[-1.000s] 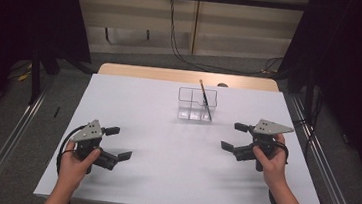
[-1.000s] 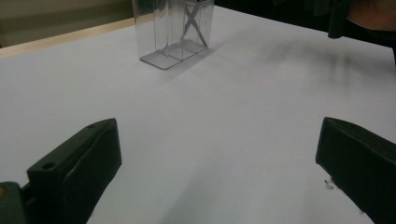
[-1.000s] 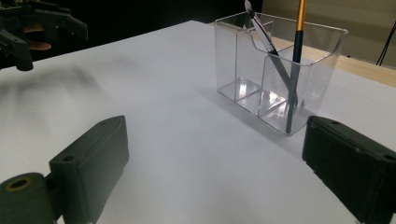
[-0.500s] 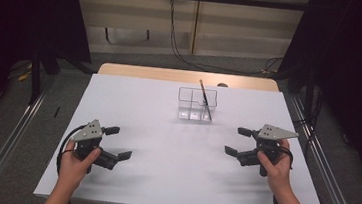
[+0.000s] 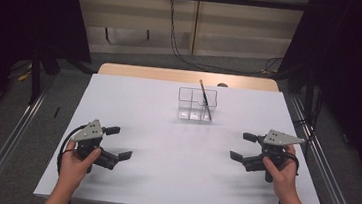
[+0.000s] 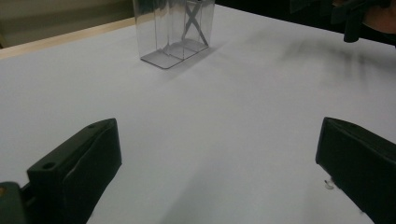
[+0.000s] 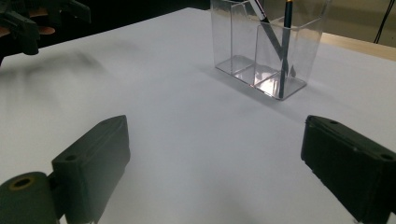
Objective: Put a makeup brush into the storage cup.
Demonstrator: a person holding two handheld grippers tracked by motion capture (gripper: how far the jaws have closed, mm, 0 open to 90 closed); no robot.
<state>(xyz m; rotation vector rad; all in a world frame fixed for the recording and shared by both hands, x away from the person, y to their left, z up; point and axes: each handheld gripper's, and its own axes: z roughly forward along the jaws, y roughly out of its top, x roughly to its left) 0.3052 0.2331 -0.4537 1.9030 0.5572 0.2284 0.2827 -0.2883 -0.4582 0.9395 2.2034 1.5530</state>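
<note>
High view looks down; both low claw views share the clear holder [image 5: 197, 103].

The table [image 5: 164, 145] has a smooth, matt white top, with a strip of pale wood [image 5: 136, 71] along its far edge. The pen holder [image 7: 268, 46] is clear, glossy plastic with shining walls. Both the left gripper [image 5: 115, 142] and right gripper [image 5: 245, 147] look like matt black plastic under dull grey plates.
</note>
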